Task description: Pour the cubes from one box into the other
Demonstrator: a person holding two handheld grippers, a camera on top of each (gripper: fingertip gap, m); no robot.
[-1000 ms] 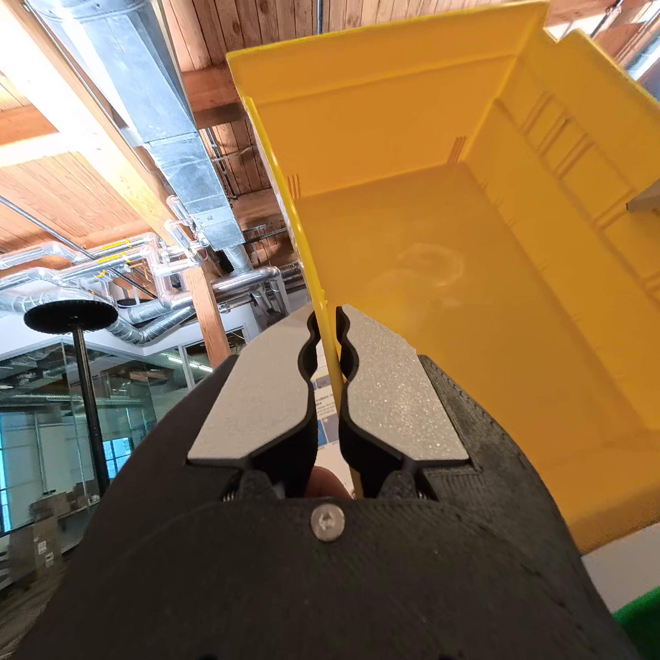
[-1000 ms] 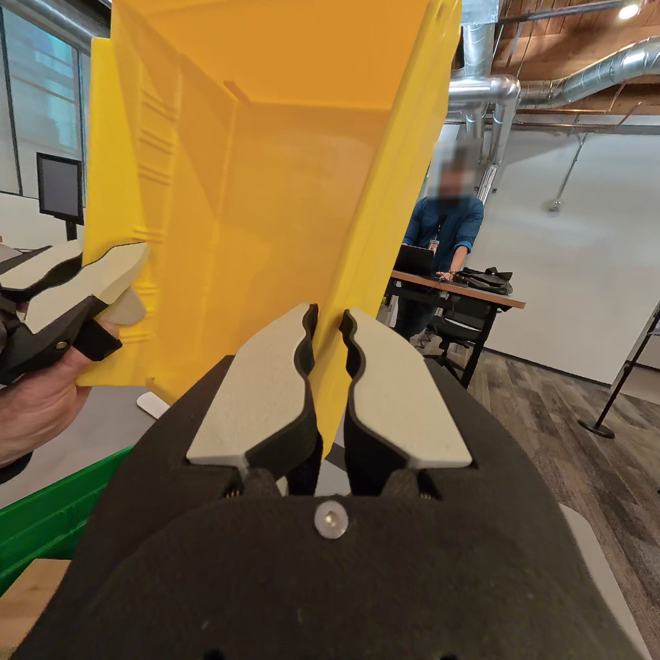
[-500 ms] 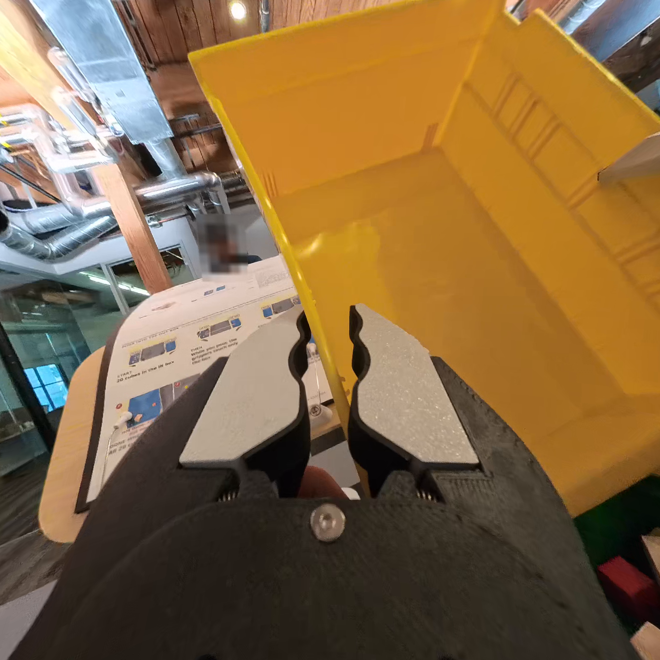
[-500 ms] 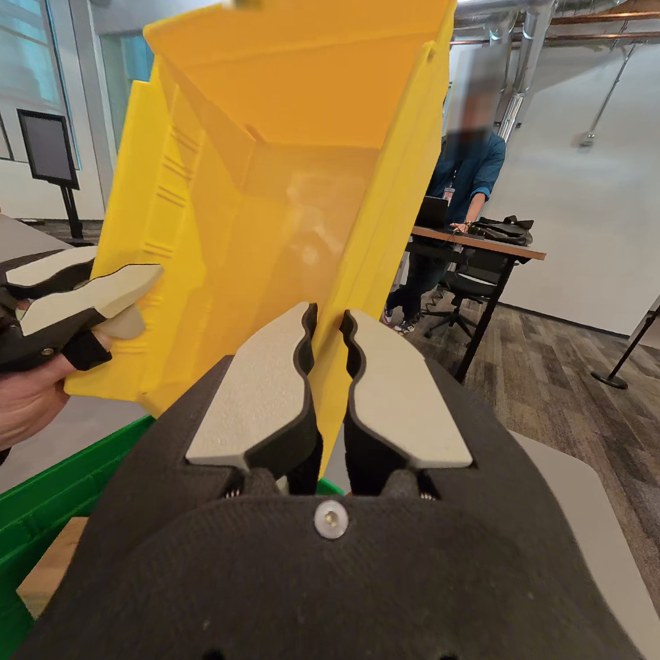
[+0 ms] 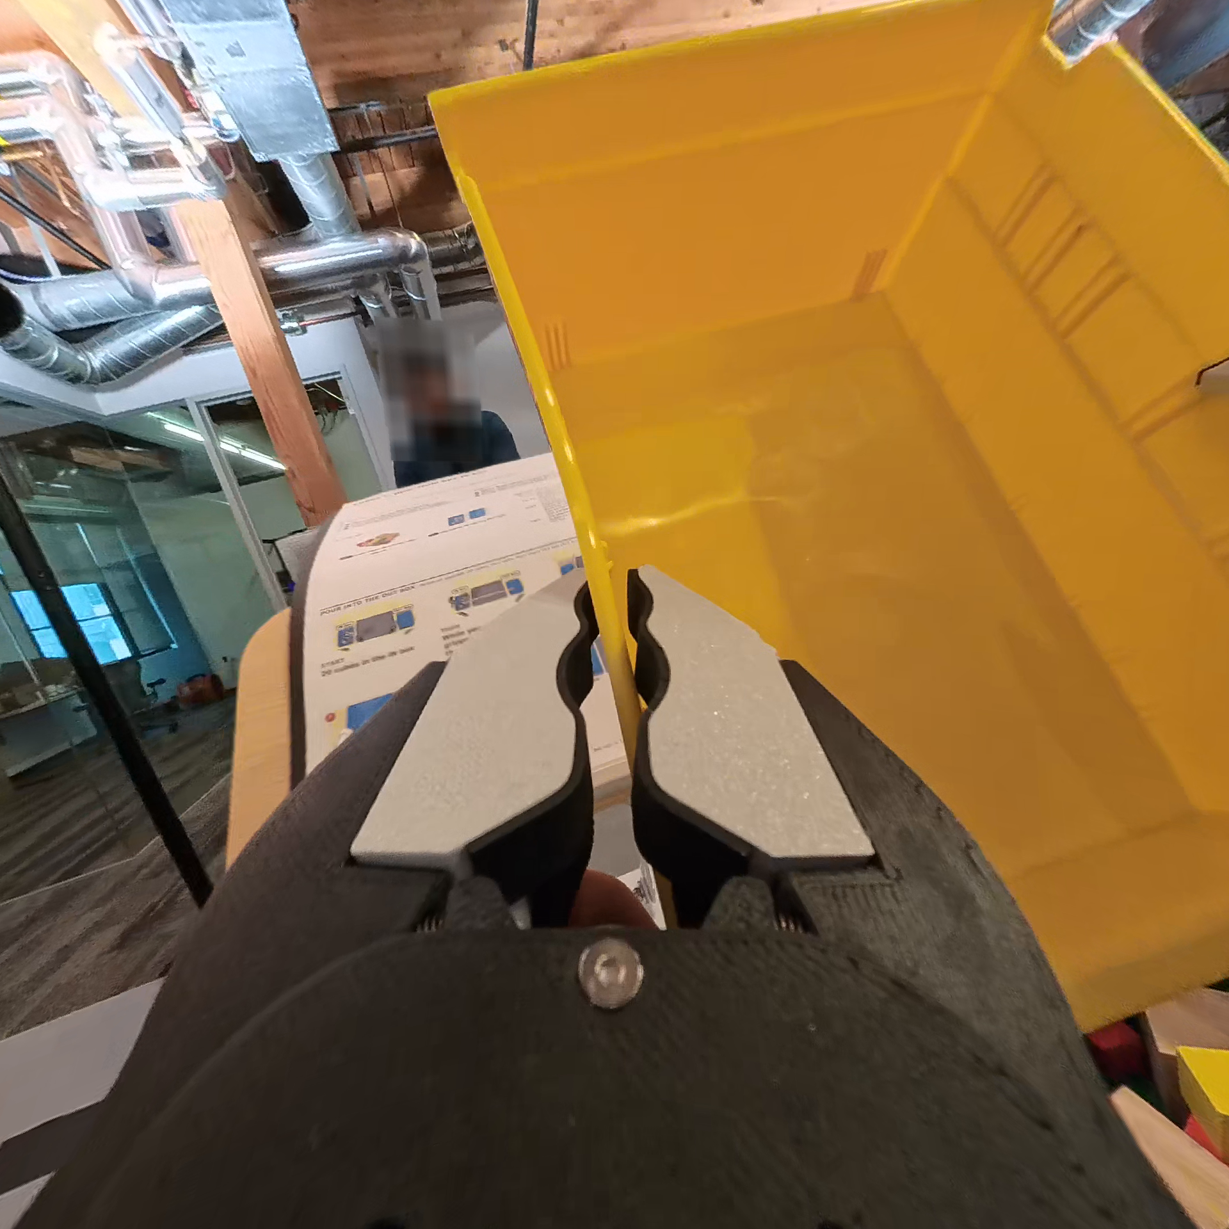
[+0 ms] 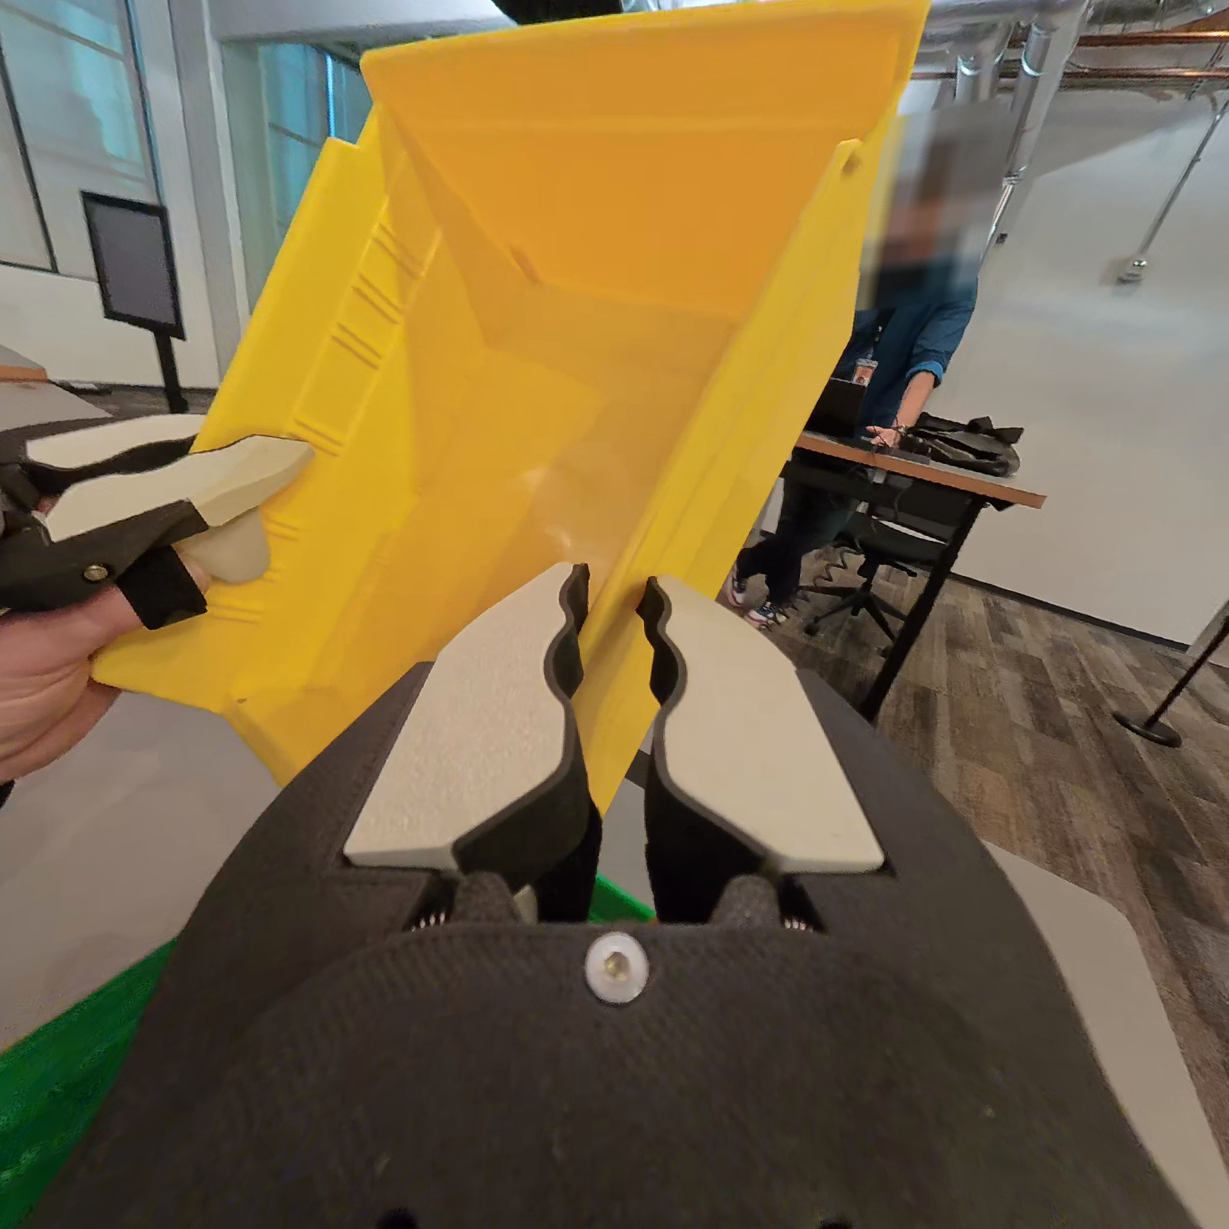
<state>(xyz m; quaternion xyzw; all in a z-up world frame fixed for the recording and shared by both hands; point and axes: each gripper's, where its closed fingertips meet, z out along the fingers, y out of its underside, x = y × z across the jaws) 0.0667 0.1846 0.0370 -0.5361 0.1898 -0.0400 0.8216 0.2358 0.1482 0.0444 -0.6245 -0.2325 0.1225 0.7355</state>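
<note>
The yellow box filled the upper right of the left wrist view, raised and tilted, its interior bare. The left gripper was clamped on its left wall; the right gripper was clamped on the opposite wall. The green box lay at lower left of the right wrist view. Cubes showed at the lower right corner, under the yellow box.

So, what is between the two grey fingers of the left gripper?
In the left wrist view, the thin side wall of the tilted yellow plastic box stands between the fingers of the left gripper, which is clamped on it.
</note>
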